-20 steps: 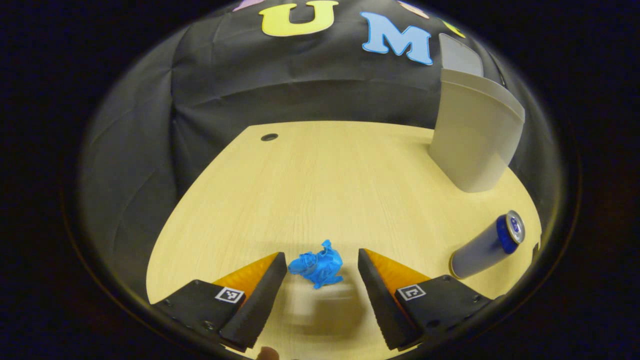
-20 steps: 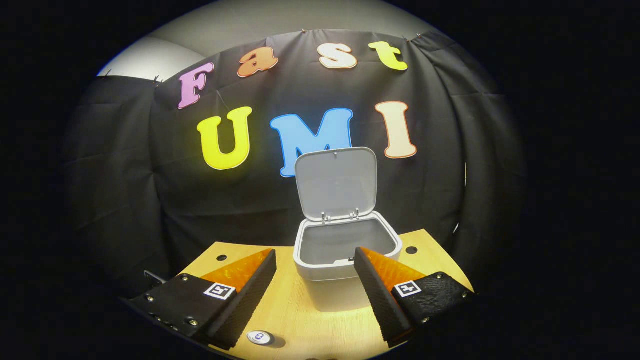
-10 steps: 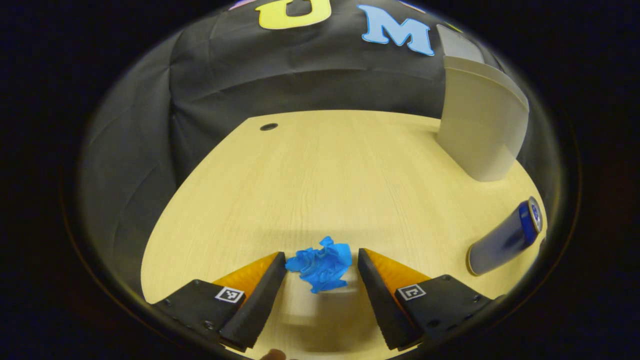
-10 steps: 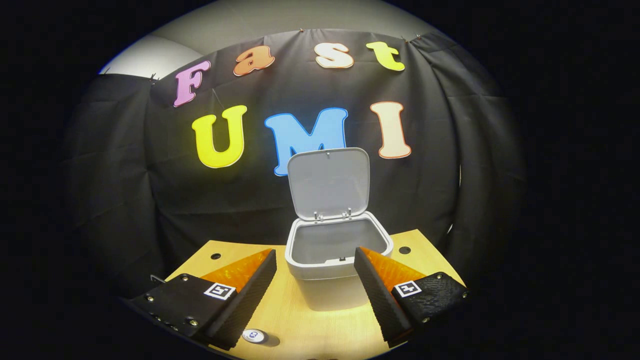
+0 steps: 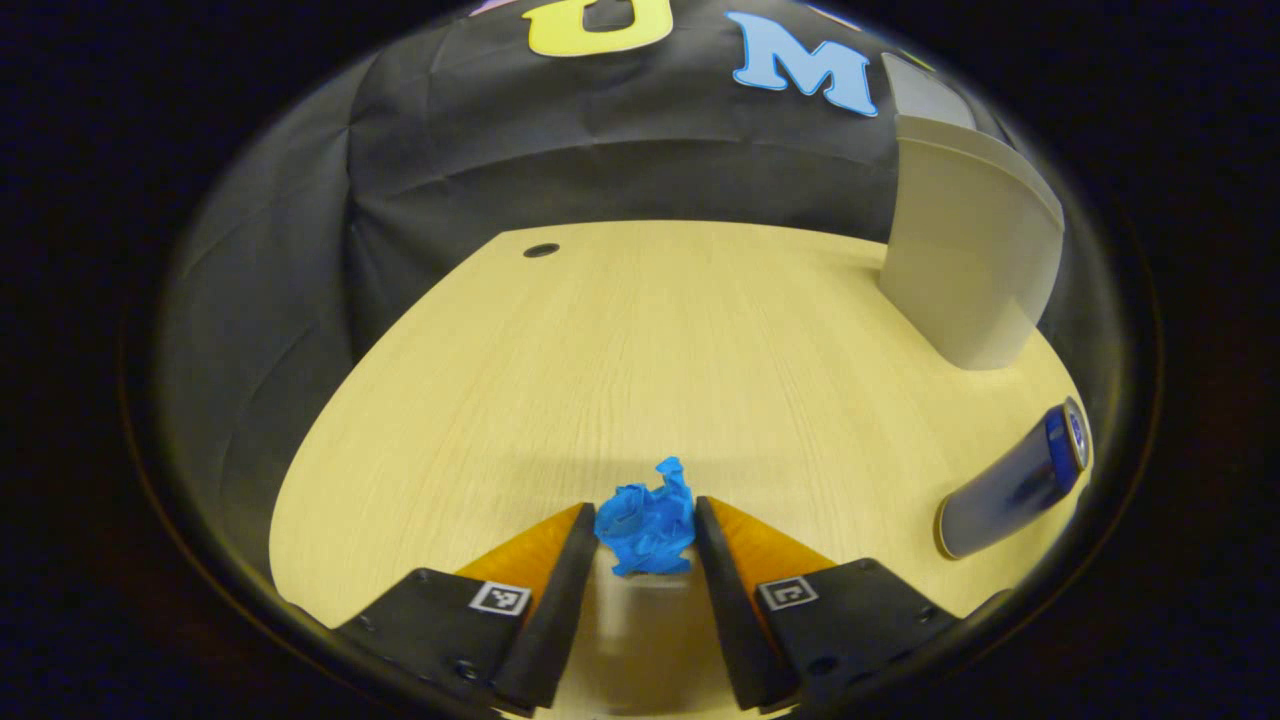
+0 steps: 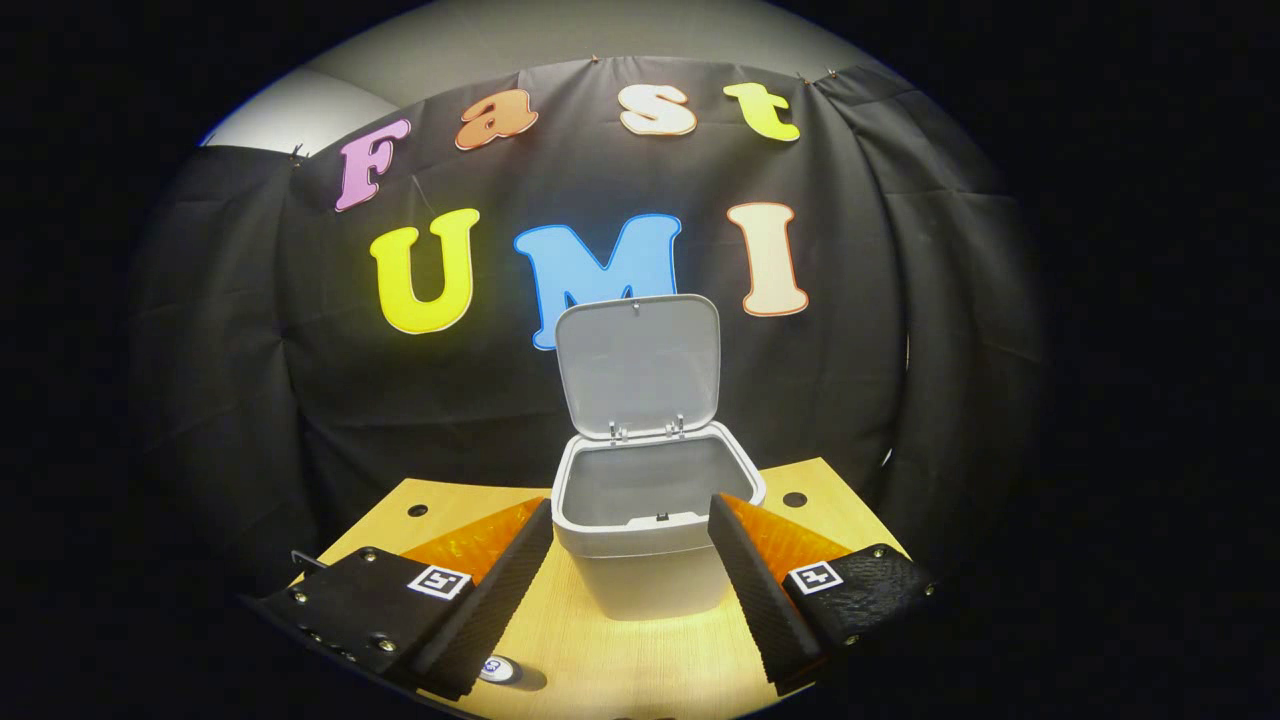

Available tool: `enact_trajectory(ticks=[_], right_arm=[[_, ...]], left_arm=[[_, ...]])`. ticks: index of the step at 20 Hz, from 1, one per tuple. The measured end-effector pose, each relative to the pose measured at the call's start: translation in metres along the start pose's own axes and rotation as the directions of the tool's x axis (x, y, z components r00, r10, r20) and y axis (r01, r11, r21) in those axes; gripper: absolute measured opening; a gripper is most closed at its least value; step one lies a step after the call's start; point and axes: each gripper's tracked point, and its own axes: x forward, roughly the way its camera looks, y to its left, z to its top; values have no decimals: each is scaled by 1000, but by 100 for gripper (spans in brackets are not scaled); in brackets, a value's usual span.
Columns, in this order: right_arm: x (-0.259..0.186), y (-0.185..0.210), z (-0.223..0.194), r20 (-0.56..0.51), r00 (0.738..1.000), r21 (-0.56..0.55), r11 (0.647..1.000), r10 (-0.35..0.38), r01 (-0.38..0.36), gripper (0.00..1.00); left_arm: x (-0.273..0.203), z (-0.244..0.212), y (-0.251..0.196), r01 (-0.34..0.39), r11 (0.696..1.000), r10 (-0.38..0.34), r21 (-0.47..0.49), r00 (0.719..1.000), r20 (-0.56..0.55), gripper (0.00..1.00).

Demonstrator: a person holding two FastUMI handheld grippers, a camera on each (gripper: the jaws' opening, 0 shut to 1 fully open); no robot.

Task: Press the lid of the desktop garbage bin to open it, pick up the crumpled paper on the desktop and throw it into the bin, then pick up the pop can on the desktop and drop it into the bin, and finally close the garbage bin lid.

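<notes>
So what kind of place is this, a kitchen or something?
Not a kitchen, more likely a staged test booth: a wooden desk backed by black cloth, with just an open bin, a can and crumpled paper held by the left tool.

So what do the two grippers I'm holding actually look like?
The left hand-held gripper and right hand-held gripper each have two wedge-shaped fingers that taper to the tips. Each finger's flat base carries a small square black-and-white marker and is fixed with small screws. The right one's pads have a fine bumpy texture.
</notes>
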Motion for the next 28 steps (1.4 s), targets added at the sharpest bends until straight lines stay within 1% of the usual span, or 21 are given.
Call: enact_trajectory(ticks=[1,2,6,8,11,12,13,15,16,17,18,19,20,21,25,26,28], right_arm=[[0,0,0,0,1000,2,1000,2,-2,100],[0,0,0,0,1000,2,1000,4,-4,100],[-2,-2,-2,-3,1000,4,1000,6,-6,100],[-2,-3,-3,-3,1000,9,1000,8,-8,100],[-6,-4,-4,-1,1000,17,1000,11,-11,100],[-7,-5,-5,-1,1000,21,1000,12,-12,100],[-8,-6,-6,-1,1000,24,1000,13,-13,100],[-12,-6,-9,-2,1000,31,999,15,-15,100],[-14,-7,-11,-2,1000,39,999,14,-14,100],[-15,-8,-11,-1,1000,48,999,13,-13,100],[-18,-10,-12,1,1000,58,998,12,-12,100],[-20,-11,-14,3,1000,69,998,10,-10,100],[-23,-12,-16,3,1000,78,997,8,-9,100],[-26,-13,-18,2,1000,89,996,8,-9,100],[-37,-21,-27,1,1000,120,993,-5,5,100],[-40,-23,-28,2,1000,125,992,-10,10,100],[-46,-29,-31,4,1000,138,990,-22,21,100]], left_arm=[[0,1,0,-3,1000,3,-5,1000,2,53],[0,1,0,-2,1000,2,-6,1000,-2,48],[-2,4,-3,9,1000,-9,2,1000,-9,49],[-7,13,-6,19,1000,-19,8,1000,10,46],[-13,34,-10,30,999,-31,18,998,47,47],[-15,42,-11,36,999,-37,21,998,60,49],[-18,53,-13,44,999,-45,20,996,75,47],[-24,76,-16,54,998,-57,23,992,115,47],[-26,87,-18,61,998,-64,24,988,141,46],[-28,101,-23,73,997,-76,25,984,164,48],[-33,113,-27,83,996,-87,25,978,187,46],[-37,128,-32,96,995,-99,25,972,211,46],[-41,143,-37,106,994,-109,27,966,236,46],[-46,157,-41,118,993,-122,30,958,258,49],[-63,207,-62,156,987,-159,33,929,333,49],[-66,220,-67,167,985,-168,33,922,348,43],[-72,241,-80,190,981,-188,32,910,370,48]])
